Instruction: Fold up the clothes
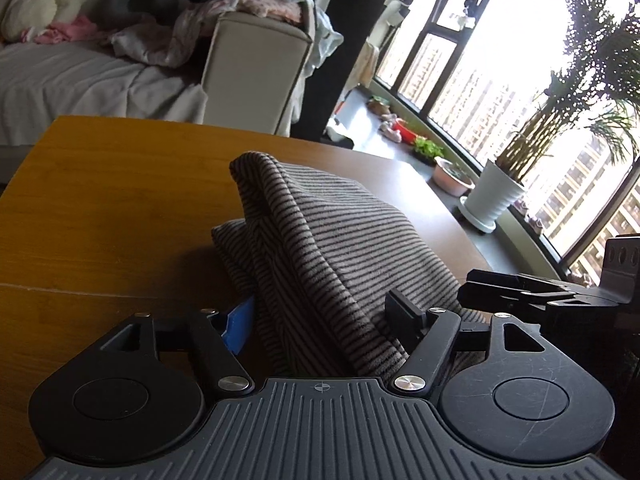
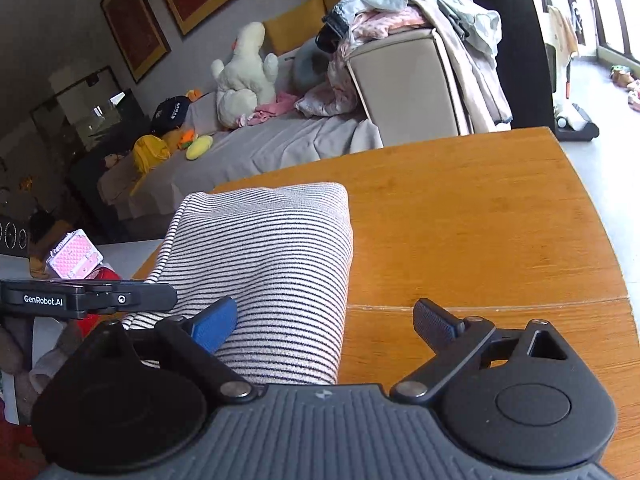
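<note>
A striped grey-and-black garment (image 1: 320, 248) lies folded in a thick bundle on the wooden table (image 1: 112, 200). My left gripper (image 1: 320, 320) is open, and the garment's near end bulges up between its spread fingers. In the right wrist view the same striped garment (image 2: 272, 272) lies on the table (image 2: 480, 220), its right folded edge running straight away from me. My right gripper (image 2: 328, 324) is open, with its blue left finger (image 2: 212, 328) resting on the cloth and its right finger (image 2: 436, 322) over bare wood. The right gripper also shows at the right edge of the left wrist view (image 1: 520, 284).
A sofa (image 2: 280, 148) behind the table holds a pile of clothes (image 2: 400, 16) on its armrest and a white plush toy (image 2: 244, 72). A potted plant (image 1: 496, 196) stands on the window ledge. A pink case (image 2: 74, 254) sits left of the table.
</note>
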Demonstrator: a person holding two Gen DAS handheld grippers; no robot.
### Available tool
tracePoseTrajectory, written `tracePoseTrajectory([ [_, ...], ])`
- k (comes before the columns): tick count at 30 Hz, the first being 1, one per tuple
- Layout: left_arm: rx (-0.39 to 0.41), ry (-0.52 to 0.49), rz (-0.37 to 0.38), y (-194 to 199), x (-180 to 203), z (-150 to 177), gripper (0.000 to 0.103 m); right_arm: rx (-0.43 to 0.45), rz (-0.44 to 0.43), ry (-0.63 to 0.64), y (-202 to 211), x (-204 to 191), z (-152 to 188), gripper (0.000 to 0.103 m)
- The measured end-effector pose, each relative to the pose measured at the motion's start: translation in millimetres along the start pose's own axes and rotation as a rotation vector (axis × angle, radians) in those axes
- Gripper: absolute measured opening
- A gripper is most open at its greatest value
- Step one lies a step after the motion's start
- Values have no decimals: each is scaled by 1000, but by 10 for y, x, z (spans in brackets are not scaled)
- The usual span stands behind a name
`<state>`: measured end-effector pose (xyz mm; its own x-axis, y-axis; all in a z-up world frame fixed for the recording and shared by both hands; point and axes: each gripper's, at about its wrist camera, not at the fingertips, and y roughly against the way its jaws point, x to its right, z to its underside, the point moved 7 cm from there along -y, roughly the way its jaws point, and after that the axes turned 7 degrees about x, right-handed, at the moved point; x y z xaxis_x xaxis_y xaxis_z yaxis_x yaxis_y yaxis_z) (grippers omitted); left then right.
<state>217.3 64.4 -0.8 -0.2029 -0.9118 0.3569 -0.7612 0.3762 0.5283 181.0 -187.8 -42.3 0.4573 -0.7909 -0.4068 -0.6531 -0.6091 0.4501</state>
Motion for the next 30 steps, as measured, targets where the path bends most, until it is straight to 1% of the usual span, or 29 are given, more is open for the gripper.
tracePoseTrajectory([
  [5, -21, -9, -19, -42, -2, 60, 81, -43, -55, -84, -136, 74, 39, 96],
  [8, -29, -7, -22, -57, -15, 95, 83, -59, -62, -91, -183, 92, 61, 98],
  [13, -38, 9, -24, -81, -56, 145, 89, -55, -70, -104, -175, 84, 110, 98],
  [15, -43, 22, -18, -86, -73, 166, 90, -59, -70, -100, -182, 66, 109, 99],
  [19, -58, 86, 17, -95, -132, 233, 90, -71, -74, -76, -205, 1, 120, 99],
  [20, -61, 103, 30, -96, -144, 254, 90, -73, -75, -67, -214, -21, 124, 97],
  [21, -60, 116, 45, -96, -152, 274, 88, -79, -91, -48, -235, -65, 123, 94],
  [22, -56, 123, 61, -96, -156, 288, 85, -84, -108, -29, -256, -109, 123, 83],
  [23, -50, 126, 80, -96, -154, 298, 79, -89, -130, -20, -283, -170, 109, 76],
  [24, -46, 126, 94, -97, -154, 299, 76, -91, -116, -4, -322, -215, 92, 76],
  [26, -39, 122, 109, -101, -170, 292, 73, -94, -113, 27, -425, -289, 51, 76],
  [28, -24, 121, 98, -107, -233, 258, 73, -101, -125, 25, -603, -357, -17, 76],
  [30, -5, 127, 78, -105, -378, 182, 72, -103, -138, 32, -820, -460, -84, 76],
])
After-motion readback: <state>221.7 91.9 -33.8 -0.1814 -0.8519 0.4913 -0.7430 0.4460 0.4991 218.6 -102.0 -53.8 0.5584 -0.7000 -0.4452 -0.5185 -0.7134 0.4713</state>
